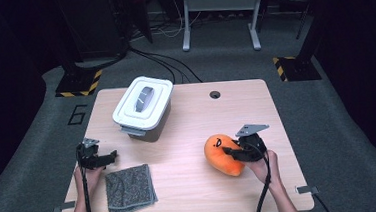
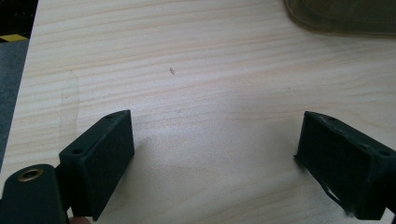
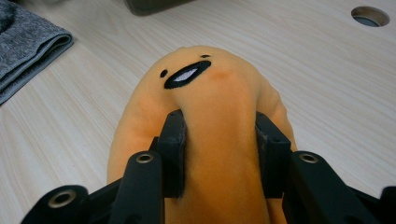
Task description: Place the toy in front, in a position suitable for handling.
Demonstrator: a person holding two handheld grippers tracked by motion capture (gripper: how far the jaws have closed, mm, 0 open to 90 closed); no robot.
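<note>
My right gripper (image 3: 219, 140) squeezes the orange plush (image 3: 210, 93); my left gripper (image 2: 215, 158) hangs spread wide above the table (image 2: 210, 60).

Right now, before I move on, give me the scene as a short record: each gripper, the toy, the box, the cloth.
left gripper: open, nothing between its jaws, above bare table
right gripper: shut on the orange plush toy, jaws pressing into both sides
plush toy: right part of the table, face towards the box
lidded box: white lid on, far left part of the table
grey cloth: folded, near edge, beside the left gripper
</note>
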